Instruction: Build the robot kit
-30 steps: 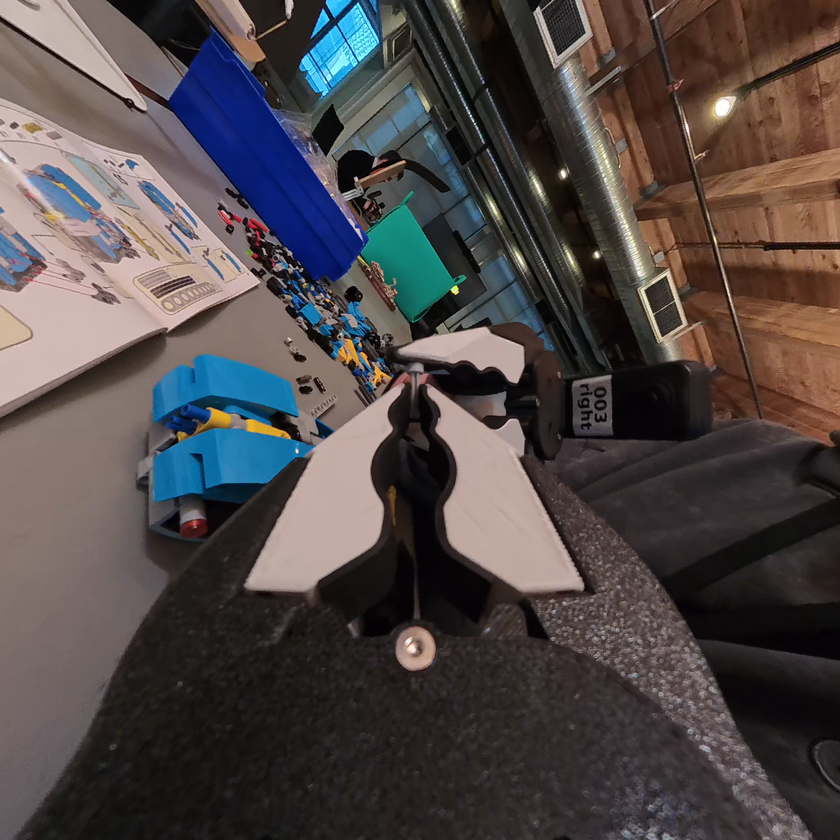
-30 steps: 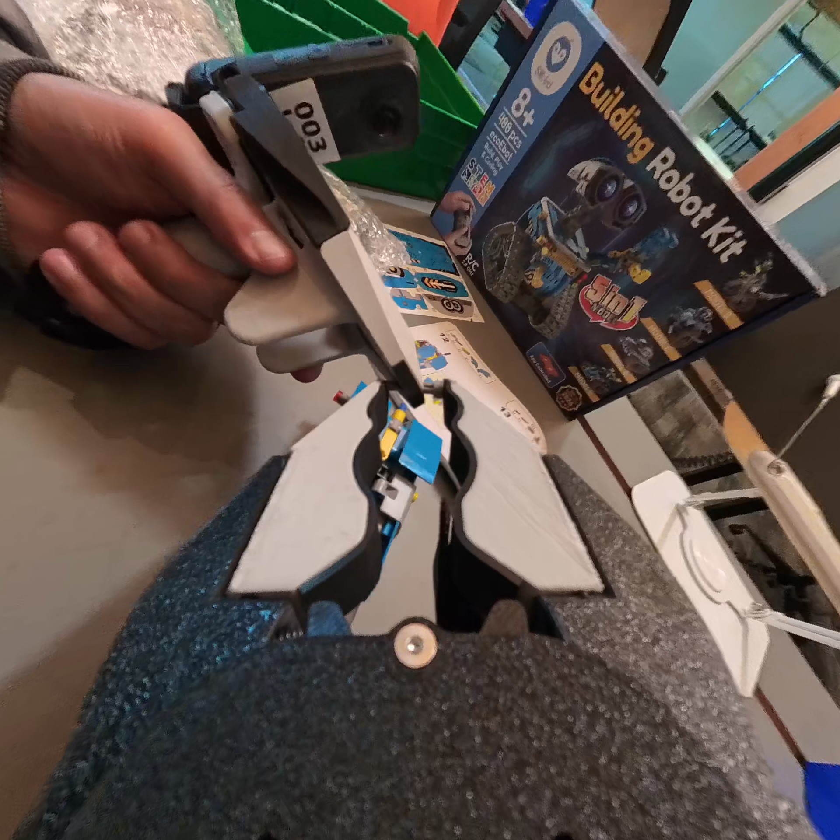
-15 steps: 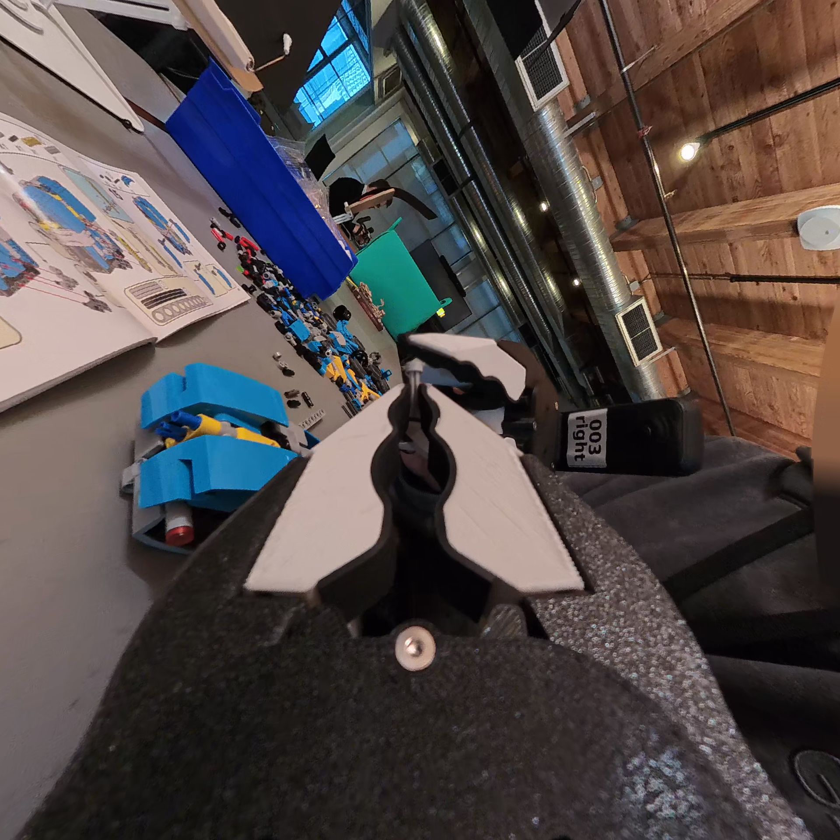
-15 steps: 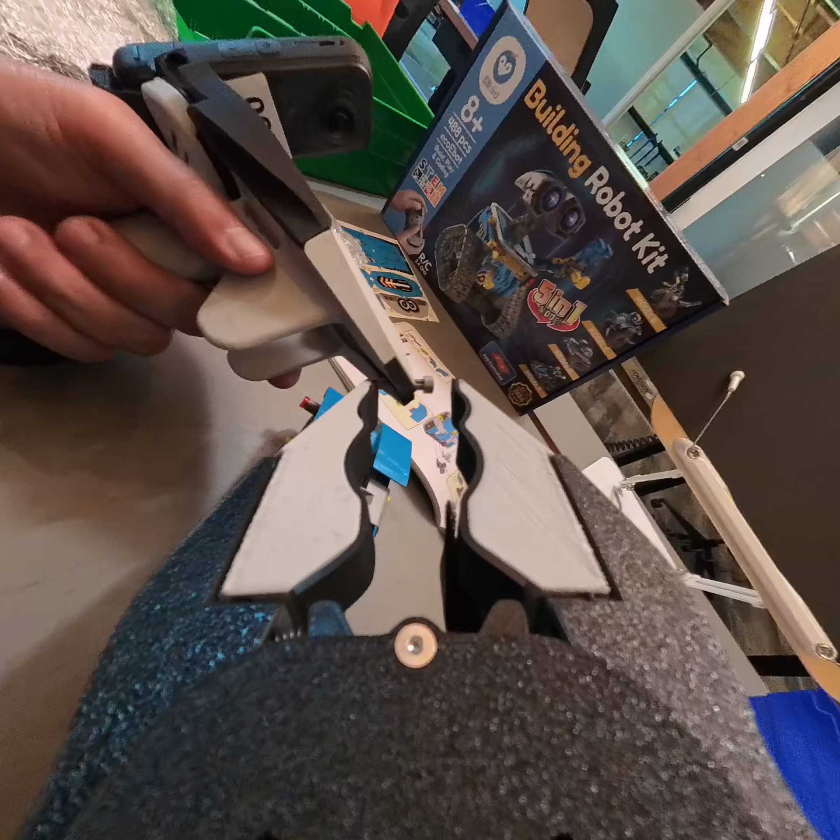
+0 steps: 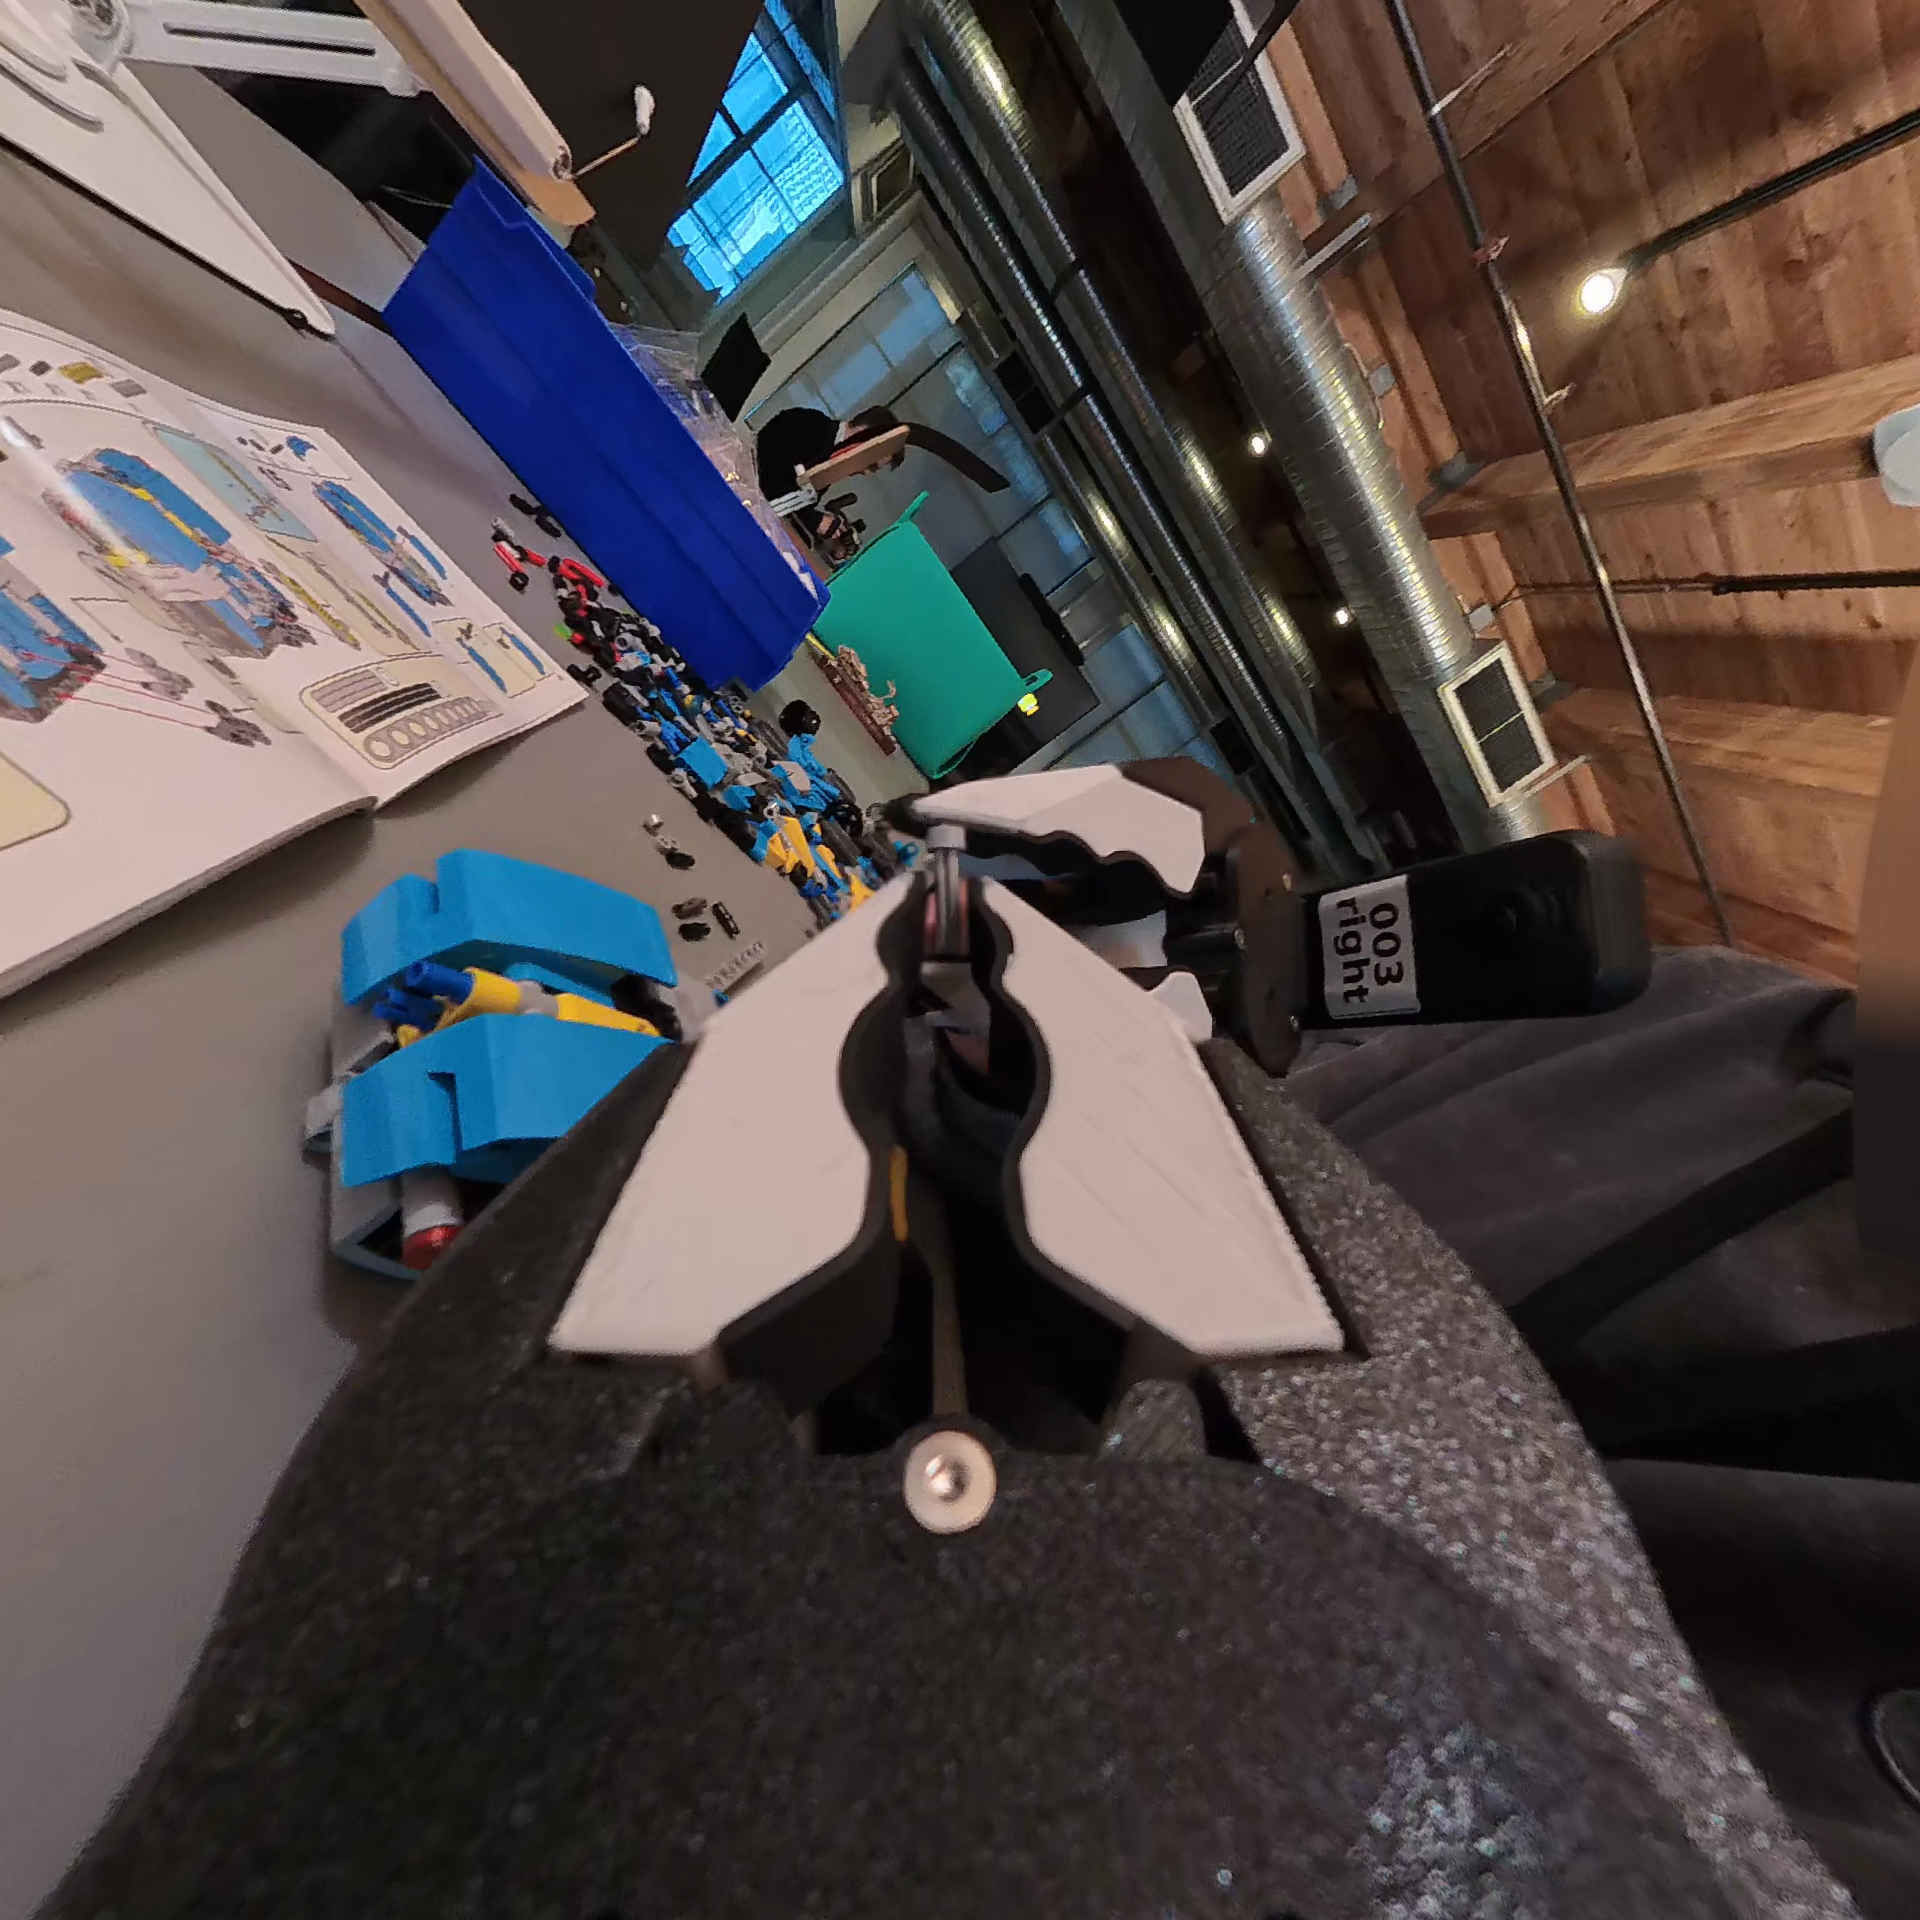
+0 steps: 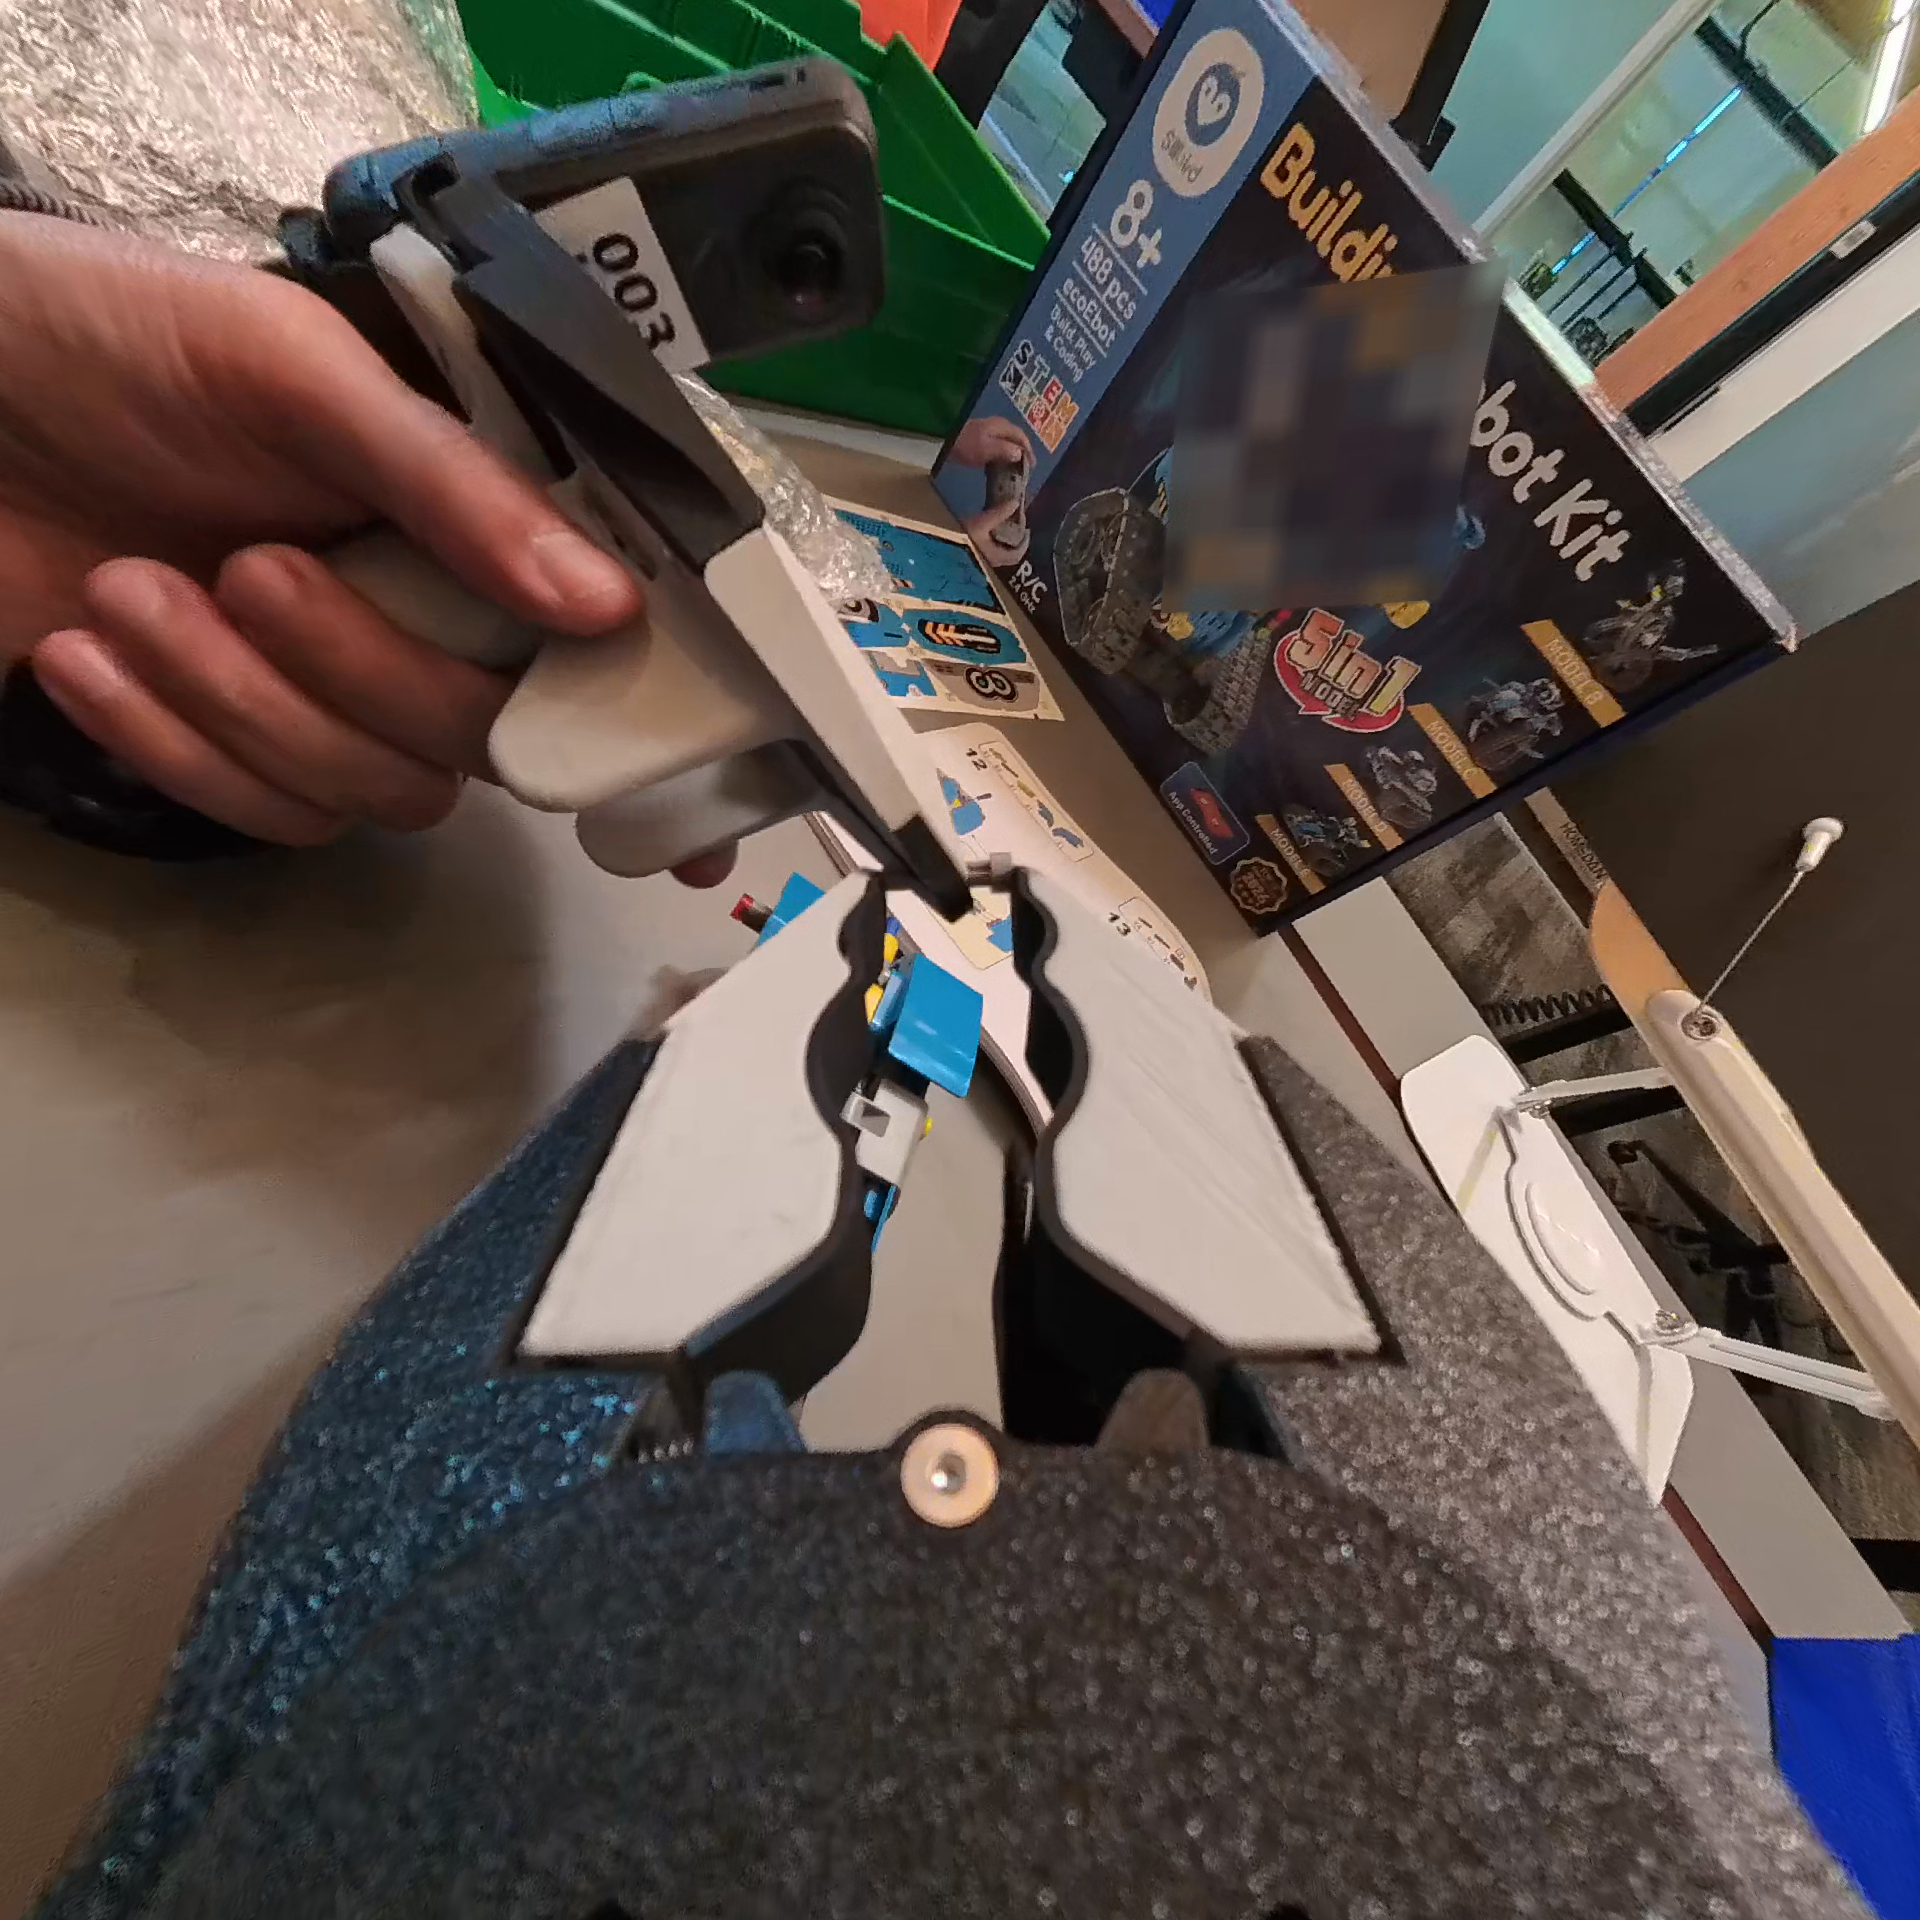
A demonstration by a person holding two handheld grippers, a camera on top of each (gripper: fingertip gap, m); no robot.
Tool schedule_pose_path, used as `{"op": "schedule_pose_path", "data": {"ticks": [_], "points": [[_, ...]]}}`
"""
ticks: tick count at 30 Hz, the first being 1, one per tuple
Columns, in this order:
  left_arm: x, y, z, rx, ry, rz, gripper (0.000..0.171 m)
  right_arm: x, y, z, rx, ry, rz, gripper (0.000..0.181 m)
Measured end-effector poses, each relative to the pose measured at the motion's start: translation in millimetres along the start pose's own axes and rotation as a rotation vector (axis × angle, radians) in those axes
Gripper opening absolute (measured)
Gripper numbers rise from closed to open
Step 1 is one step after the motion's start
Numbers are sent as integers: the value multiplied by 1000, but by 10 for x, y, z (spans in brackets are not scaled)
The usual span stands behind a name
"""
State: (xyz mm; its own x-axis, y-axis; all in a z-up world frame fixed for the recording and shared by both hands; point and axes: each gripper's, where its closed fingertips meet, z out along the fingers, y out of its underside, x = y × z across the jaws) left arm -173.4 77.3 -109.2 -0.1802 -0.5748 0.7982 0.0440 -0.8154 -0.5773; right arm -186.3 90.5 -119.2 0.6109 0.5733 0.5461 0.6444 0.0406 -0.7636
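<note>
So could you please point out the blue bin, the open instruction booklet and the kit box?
blue bin [image 5: 582, 436], left wrist view, side wall.
instruction booklet [image 5: 260, 623], left wrist view, open page.
kit box [image 6: 1558, 582], right wrist view, printed front.

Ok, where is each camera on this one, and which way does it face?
Left wrist view: rides the left gripper, facing along the table past the blue model to a blue bin; own jaws shut on a small pin.
Right wrist view: rides the right gripper, facing the kit box; own jaws open, plus the hand holding the left gripper.
Shared: pin, blue model, booklet, each other's gripper.
</note>
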Motion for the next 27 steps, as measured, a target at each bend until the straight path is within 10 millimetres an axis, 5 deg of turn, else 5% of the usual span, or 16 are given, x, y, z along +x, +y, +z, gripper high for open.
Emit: {"op": "schedule_pose_path", "data": {"ticks": [4, 19, 27], "points": [[-68, -31, -22, -4, -38, 22, 23, -15, 43, 12, -2, -23, 3, 23], [-83, -37, -38, -28, -124, 212, 4, -62, 55, 29, 1, -39, 2, 22], [-91, 1, -25, -45, -97, 147, 7, -88, 85, 25, -9, -47, -50, 23]]}}
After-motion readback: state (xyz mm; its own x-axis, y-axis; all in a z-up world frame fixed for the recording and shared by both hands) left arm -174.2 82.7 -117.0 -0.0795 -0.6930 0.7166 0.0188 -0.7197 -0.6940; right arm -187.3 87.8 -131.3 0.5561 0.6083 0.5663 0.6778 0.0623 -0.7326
